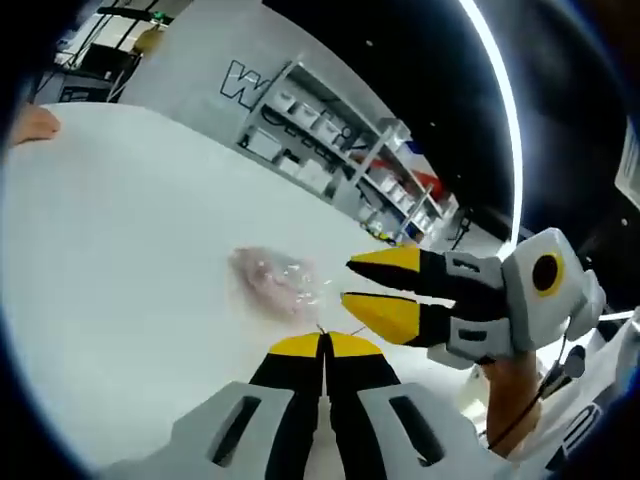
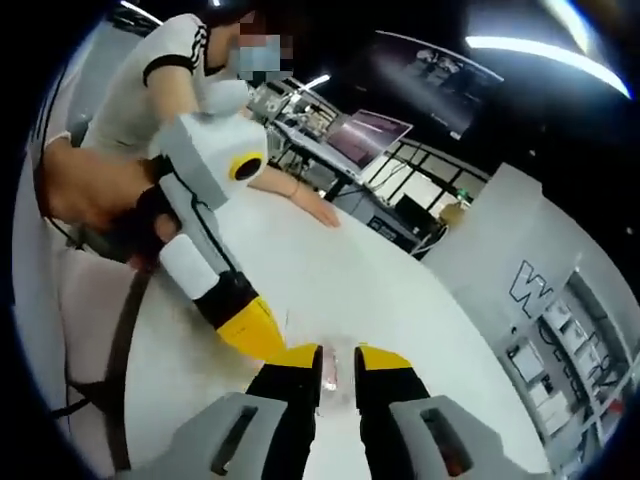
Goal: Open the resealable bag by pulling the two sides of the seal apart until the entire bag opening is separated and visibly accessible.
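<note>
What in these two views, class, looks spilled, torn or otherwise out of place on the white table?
Nothing stands out. The clear bag lies crumpled on the white table, with no spill visible. The left tongs are shut at its edge; the right tongs hover open beside it.

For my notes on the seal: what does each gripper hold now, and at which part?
The left gripper is shut on the resealable bag at its near edge. The right gripper is open beside it, holding nothing clearly.

Ahead of the left tool (image 1: 323, 345) we find the desk (image 1: 130, 230) open beyond the bag (image 1: 275, 280). The right tool (image 1: 375, 290) crowds its right side. A person's forearm (image 2: 290, 190) rests on the desk's far edge.
</note>
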`<state>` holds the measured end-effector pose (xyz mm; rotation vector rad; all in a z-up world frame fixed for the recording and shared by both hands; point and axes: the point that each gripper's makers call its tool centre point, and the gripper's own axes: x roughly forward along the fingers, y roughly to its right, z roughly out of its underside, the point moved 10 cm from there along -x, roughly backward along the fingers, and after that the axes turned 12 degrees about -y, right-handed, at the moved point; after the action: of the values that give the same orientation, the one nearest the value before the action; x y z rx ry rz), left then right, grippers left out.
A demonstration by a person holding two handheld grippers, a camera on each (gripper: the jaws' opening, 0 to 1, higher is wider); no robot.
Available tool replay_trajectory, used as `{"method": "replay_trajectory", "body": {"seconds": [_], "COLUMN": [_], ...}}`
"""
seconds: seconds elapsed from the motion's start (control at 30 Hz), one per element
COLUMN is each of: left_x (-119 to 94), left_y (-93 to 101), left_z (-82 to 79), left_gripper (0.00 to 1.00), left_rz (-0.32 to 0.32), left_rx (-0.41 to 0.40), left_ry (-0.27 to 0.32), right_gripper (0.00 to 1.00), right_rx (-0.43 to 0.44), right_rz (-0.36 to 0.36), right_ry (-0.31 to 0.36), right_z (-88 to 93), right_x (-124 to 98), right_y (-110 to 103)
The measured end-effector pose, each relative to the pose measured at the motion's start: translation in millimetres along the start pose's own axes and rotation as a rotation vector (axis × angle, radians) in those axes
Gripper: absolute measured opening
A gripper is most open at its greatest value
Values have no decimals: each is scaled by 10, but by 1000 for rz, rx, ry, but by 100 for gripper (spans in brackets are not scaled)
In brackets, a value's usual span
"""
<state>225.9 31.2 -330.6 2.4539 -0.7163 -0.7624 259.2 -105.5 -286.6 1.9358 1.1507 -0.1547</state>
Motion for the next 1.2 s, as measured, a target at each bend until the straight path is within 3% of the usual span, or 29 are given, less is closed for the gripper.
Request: {"method": "replay_trajectory", "body": {"seconds": [0.13, 0.23, 0.3, 0.4, 0.63, 0.87, 1.03, 1.13, 1.2], "left_x": [-3, 3, 9, 11, 15, 1, -12, -21, -39], "left_y": [1, 8, 17, 27, 16, 1, 60, 48, 41], "left_z": [6, 19, 27, 20, 8, -6, 16, -21, -59], "left_gripper": [1, 1, 1, 1, 1, 1, 1, 2, 14], "left_rz": [1, 3, 6, 9, 12, 5, -10, -70, -131], "left_rx": [0, 2, 4, 6, 12, 28, 97, 227, 330], "left_ry": [0, -9, -9, -6, -3, 2, 17, 51, 83], "right_gripper": [10, 8, 8, 8, 9, 8, 1, 0, 0], "right_rx": [14, 40, 69, 73, 64, 71, 95, 114, 117], "right_rz": [-8, 118, 150, 128, 68, 67, 81, 89, 107], "right_ry": [-29, -28, 13, 28, -14, -22, -10, 12, 14], "right_z": [74, 104, 61, 17, 50, 63, 79, 79, 89], "right_x": [-15, -84, -143, -166, -39, 81, 140, 148, 147], "right_y": [1, 155, 209, 178, 44, 56, 89, 112, 140]}}
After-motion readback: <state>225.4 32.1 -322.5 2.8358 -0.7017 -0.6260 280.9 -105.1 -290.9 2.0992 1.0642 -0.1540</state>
